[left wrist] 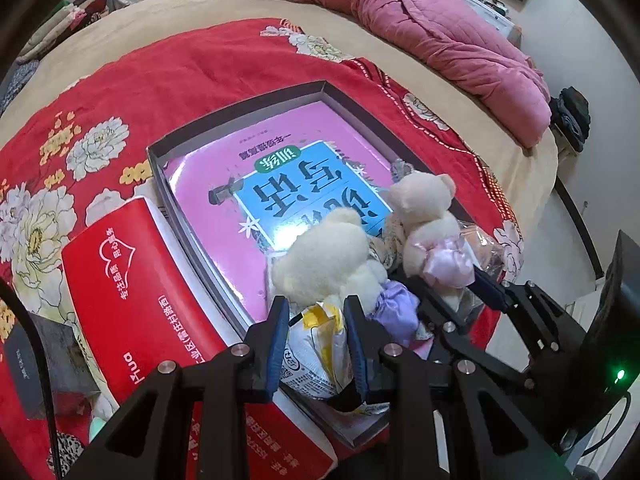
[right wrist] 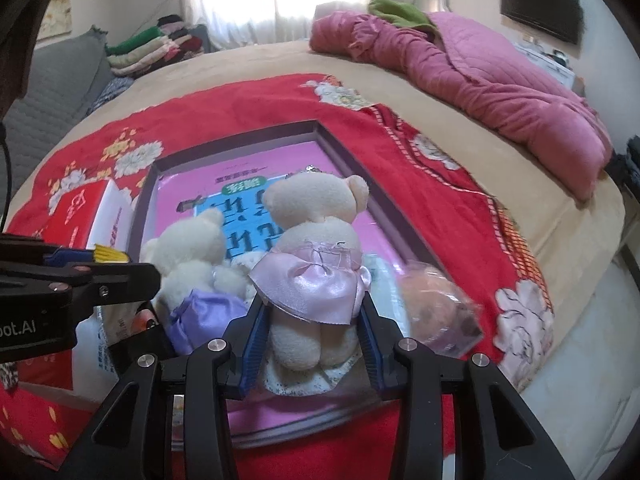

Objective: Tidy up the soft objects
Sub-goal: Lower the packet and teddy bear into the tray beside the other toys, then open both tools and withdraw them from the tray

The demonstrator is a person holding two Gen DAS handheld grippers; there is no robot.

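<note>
A cream teddy bear in a pink satin dress (right wrist: 316, 208) stands upright at the near end of a shallow grey box (right wrist: 240, 136). My right gripper (right wrist: 312, 304) is shut on its lower body, blue pads against both sides. From the left wrist view this bear (left wrist: 424, 208) sits right of centre with the right gripper (left wrist: 452, 280) below it. A second cream bear in a purple dress (left wrist: 332, 252) leans beside it. My left gripper (left wrist: 316, 304) is shut on a yellow-and-white snack packet (left wrist: 316, 344) just in front of that bear. A pink book (left wrist: 224, 208) fills the box floor.
A red carton (left wrist: 132, 280) lies against the box's left side on a red floral blanket (left wrist: 180, 64). A clear wrapped item (right wrist: 440, 304) lies right of the pink-dress bear. A pink quilt (right wrist: 500, 80) is heaped at the far right; folded clothes (right wrist: 156, 48) are stacked far left.
</note>
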